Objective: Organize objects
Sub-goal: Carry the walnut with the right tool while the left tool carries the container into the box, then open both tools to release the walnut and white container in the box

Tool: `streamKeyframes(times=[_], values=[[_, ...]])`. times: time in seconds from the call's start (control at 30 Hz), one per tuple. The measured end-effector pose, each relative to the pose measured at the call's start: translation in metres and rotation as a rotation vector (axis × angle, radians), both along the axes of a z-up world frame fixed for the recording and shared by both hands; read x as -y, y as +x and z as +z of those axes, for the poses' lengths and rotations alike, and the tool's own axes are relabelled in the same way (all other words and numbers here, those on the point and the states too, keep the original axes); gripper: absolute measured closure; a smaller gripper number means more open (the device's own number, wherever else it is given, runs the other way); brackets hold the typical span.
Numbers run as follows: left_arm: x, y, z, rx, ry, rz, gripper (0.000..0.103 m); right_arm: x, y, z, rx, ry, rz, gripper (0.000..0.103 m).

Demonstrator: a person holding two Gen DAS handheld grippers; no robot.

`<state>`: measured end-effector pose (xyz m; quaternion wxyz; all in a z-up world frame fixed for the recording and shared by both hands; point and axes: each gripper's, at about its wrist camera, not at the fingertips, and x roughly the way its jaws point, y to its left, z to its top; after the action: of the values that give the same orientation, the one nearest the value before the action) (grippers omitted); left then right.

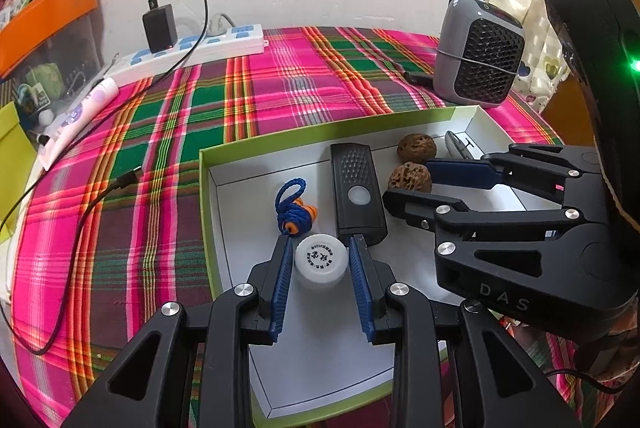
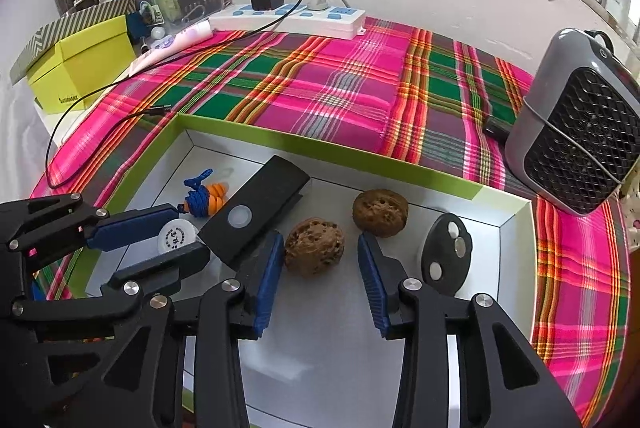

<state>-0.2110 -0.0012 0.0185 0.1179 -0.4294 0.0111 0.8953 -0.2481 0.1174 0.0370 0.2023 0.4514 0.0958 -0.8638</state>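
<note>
Both grippers work inside the shallow green-rimmed box point(image 1: 204, 164), which sits on the plaid cloth point(image 1: 256, 88) and holds all the small things to be sorted. The left gripper point(image 1: 320, 260) straddles the white round cap point(image 1: 320, 259), its blue pads point(image 1: 280, 280) on either side; they sit so near the cap's edges that I cannot tell whether they already pinch it or merely bracket it. The right gripper point(image 2: 320, 260) is spread open around the nearer walnut point(image 2: 314, 247), with one pad just beside the shell and a clear gap on the other side, so nothing is held there yet. The second walnut point(image 2: 380, 212) lies just behind, the black rectangular light point(image 2: 256, 214) lies diagonally between the two grippers, the blue cord with orange earplugs point(image 2: 204, 198) sits toward the far left corner, and the dark oval remote point(image 2: 448, 252) rests near the right wall. The step in hand looks like a paired pick-up: cap on the left, walnut on the right. Next, the right jaws probably need to centre on the walnut before closing, since its round, pitted shell may roll away, and the left lift should clear the light that lies just beside the cap.
</note>
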Motion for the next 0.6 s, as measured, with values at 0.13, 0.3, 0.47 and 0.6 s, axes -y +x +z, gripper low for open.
streamKeyframes(times=[0.13,0.3,0.47,0.6], values=[[0.000,0.001,0.000,0.001,-0.001,0.000,0.075,-0.002,0.002,0.001,-0.002,-0.004,-0.010,0.063],[0.002,0.006,0.001,0.005,0.005,-0.002,0.074,-0.005,0.004,0.003,-0.004,-0.016,-0.020,0.060],[0.003,0.011,0.005,-0.001,0.007,0.004,0.069,-0.008,0.009,0.005,-0.009,-0.028,-0.029,0.054],[0.007,0.017,0.007,-0.003,0.012,0.013,0.069,-0.010,0.012,0.007,-0.010,-0.039,-0.038,0.054]])
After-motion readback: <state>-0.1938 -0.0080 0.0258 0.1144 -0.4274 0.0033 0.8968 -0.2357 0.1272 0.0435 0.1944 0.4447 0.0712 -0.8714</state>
